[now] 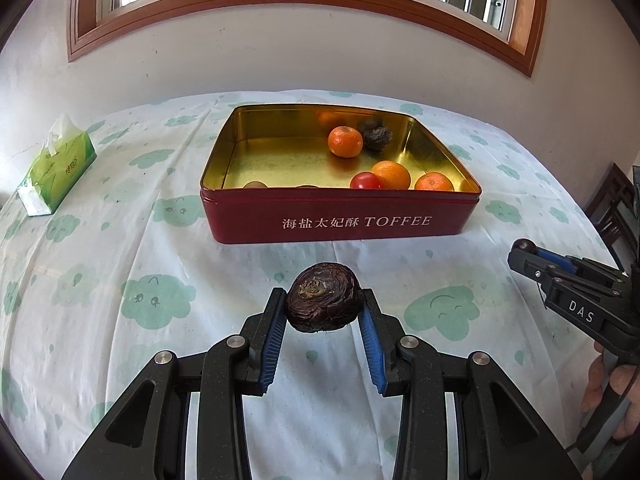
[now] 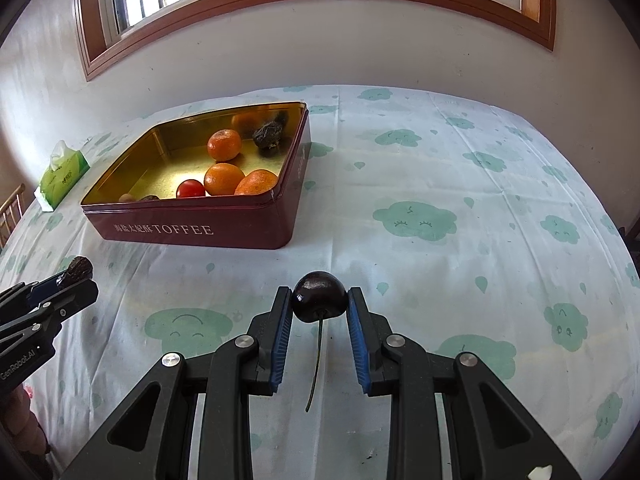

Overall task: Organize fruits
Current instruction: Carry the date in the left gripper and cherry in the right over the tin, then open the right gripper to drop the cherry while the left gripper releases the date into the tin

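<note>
My left gripper (image 1: 324, 304) is shut on a wrinkled dark brown fruit (image 1: 323, 302), held above the tablecloth in front of the red TOFFEE tin (image 1: 340, 220). My right gripper (image 2: 319, 300) is shut on a dark cherry (image 2: 320, 296) with a long stem hanging down. The tin (image 2: 192, 228) holds three oranges (image 1: 345, 141), a red tomato (image 1: 365, 181), a wrinkled dark fruit (image 1: 378, 137) and small pieces by its front wall. The right gripper also shows in the left wrist view (image 1: 524, 254), and the left gripper in the right wrist view (image 2: 82, 276).
A green tissue box (image 1: 56, 166) lies at the table's far left. The table wears a white cloth with green cloud prints (image 2: 440, 160). A wall and window stand behind it. A dark chair (image 1: 618, 208) is at the right edge.
</note>
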The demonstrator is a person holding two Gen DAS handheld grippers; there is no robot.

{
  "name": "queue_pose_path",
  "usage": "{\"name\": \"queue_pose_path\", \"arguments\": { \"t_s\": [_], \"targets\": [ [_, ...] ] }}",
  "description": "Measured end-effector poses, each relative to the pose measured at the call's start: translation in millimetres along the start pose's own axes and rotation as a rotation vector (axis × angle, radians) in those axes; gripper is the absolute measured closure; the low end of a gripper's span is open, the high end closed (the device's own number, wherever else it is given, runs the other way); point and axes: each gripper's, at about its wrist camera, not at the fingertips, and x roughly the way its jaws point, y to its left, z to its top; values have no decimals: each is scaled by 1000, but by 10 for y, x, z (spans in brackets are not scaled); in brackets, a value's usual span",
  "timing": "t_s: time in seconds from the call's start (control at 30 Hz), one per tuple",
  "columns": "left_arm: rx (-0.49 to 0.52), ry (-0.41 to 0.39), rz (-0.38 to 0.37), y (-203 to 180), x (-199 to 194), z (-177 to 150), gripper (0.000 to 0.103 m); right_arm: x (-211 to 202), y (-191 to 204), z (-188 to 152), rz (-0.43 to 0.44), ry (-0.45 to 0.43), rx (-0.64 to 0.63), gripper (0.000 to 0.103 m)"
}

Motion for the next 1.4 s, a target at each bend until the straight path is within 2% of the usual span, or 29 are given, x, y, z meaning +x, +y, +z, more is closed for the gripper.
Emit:
{"name": "queue_pose_path", "arguments": {
  "t_s": [0.27, 0.6, 0.73, 1.03, 1.4],
  "targets": [
    [2, -48, 0, 51, -136, 130, 66, -138, 103, 127, 28, -32, -15, 77],
    [5, -133, 30, 157, -223, 518, 66, -234, 289, 419, 55, -80, -65, 77],
    [15, -144, 41, 174, -177, 652, 66, -222, 364, 567, 65, -94, -83, 77],
    [-15, -116, 76, 269, 61, 806, 66, -22, 547, 745, 76, -85, -119, 77],
    [-7, -70, 107, 311, 347, 819, 66, 299, 631, 775, 73, -41, -131, 77]
  ]
}}
